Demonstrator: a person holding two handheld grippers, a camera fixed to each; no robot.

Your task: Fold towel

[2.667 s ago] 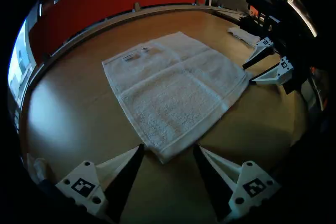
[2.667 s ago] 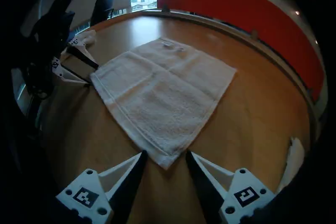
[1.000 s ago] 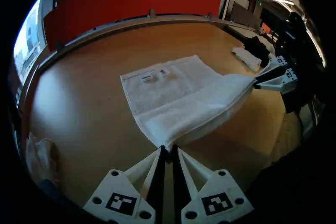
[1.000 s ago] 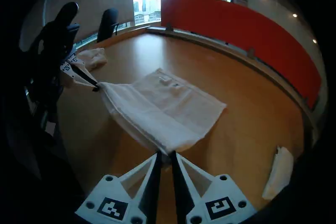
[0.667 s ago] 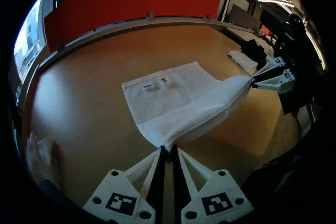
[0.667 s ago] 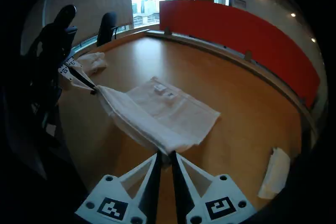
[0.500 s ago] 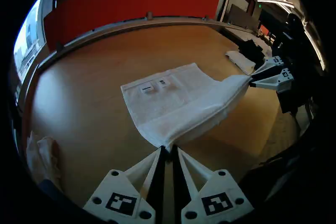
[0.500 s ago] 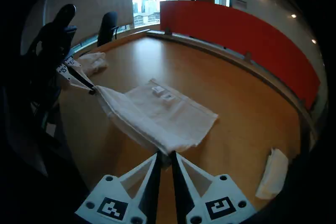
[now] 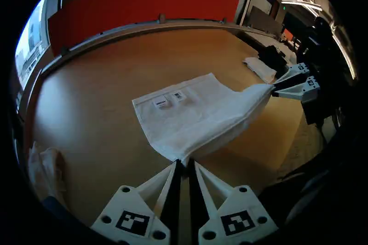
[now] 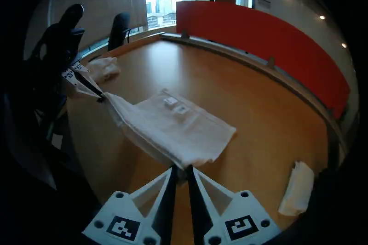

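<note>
The left gripper (image 9: pixel 183 162) has its fingers pinched together on one near corner of the white towel (image 9: pixel 198 116), and the right gripper (image 10: pixel 181 169) is clamped likewise on the other near corner. That edge hangs lifted and stretched between them above the wooden table (image 9: pixel 87 107), while the far half lies flat on it. A small folded cloth (image 10: pixel 294 190) lies well apart near the table's rim.

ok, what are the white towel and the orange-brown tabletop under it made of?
White towel: likely cotton terry, matte and soft; it sags limply where lifted and carries small sewn-on labels. Weave too blurred to confirm.
Orange-brown tabletop: wood veneer or wood-look laminate, smooth, semi-gloss; it reflects light in a soft sheen. Cannot tell which.
</note>
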